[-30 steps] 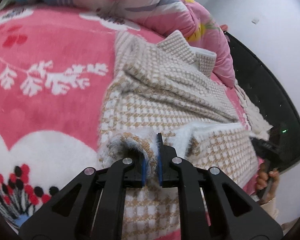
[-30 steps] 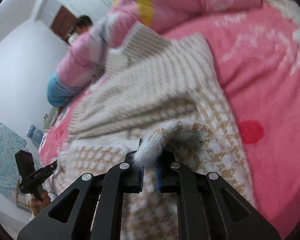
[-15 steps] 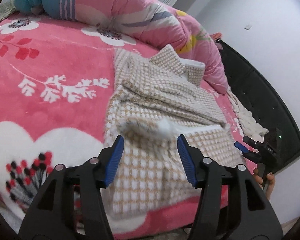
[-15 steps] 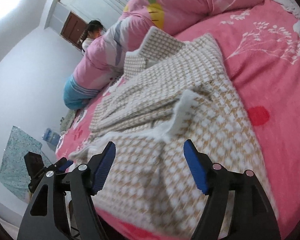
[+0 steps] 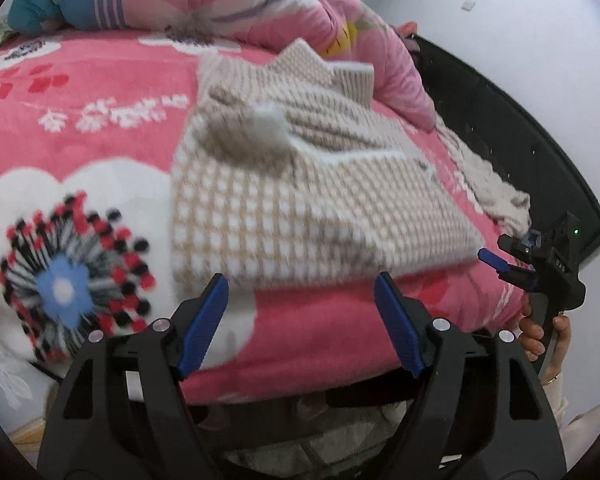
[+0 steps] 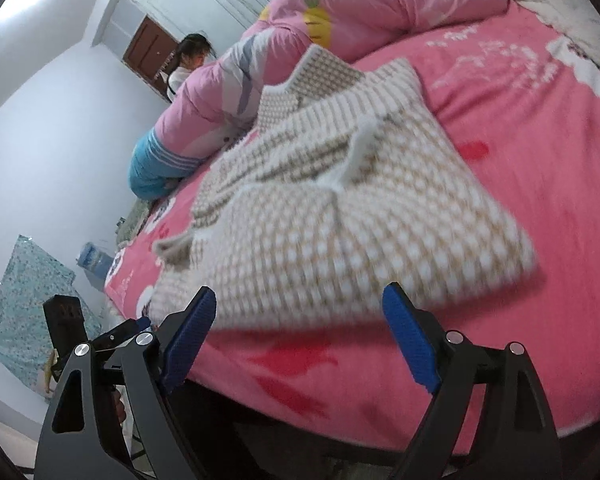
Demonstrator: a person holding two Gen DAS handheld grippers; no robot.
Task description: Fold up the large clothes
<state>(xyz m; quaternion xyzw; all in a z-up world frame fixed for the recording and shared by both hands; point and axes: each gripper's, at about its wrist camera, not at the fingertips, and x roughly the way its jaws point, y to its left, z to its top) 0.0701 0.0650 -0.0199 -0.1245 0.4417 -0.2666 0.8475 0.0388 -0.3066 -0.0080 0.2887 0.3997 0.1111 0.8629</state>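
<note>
Left hand-held gripper (image 5: 300, 300): low centre of the left wrist view, blue pads apart and widening, nothing between them; tips over the pink bed edge, just short of the garment's near hem.
Right hand-held gripper (image 6: 300, 312): low centre of the right wrist view, blue pads apart and widening, nothing clamped; near hem of the garment just beyond the tips, no contact visible.
Right hand-held gripper, seen from the left wrist (image 5: 540, 264): right edge of the frame, black body with a green light, blue-tipped fingers pointing left toward the garment's corner, gripped from below by fingers (image 5: 534, 330).
Left hand-held gripper, seen from the right wrist: lower left of the frame, partly hidden behind the right one's arm.
Sweater (image 5: 300, 184): beige-and-white checked knit, centre of both views, lying folded on the bed; lower part doubled up over the upper part, white fuzzy lining showing along the folded edge; collar end toward the top of the frame, touching the quilt.
Bed (image 5: 320, 332): pink plush cover with white hearts and a red, black and blue flower at lower left of the left wrist view.
Quilt (image 5: 220, 4): pink and teal, bunched along the far side of the bed.
Second person (image 6: 188, 60): upper left of the right wrist view, behind the quilt, near a brown door (image 6: 144, 48).
Sharpness: both views blurred.
</note>
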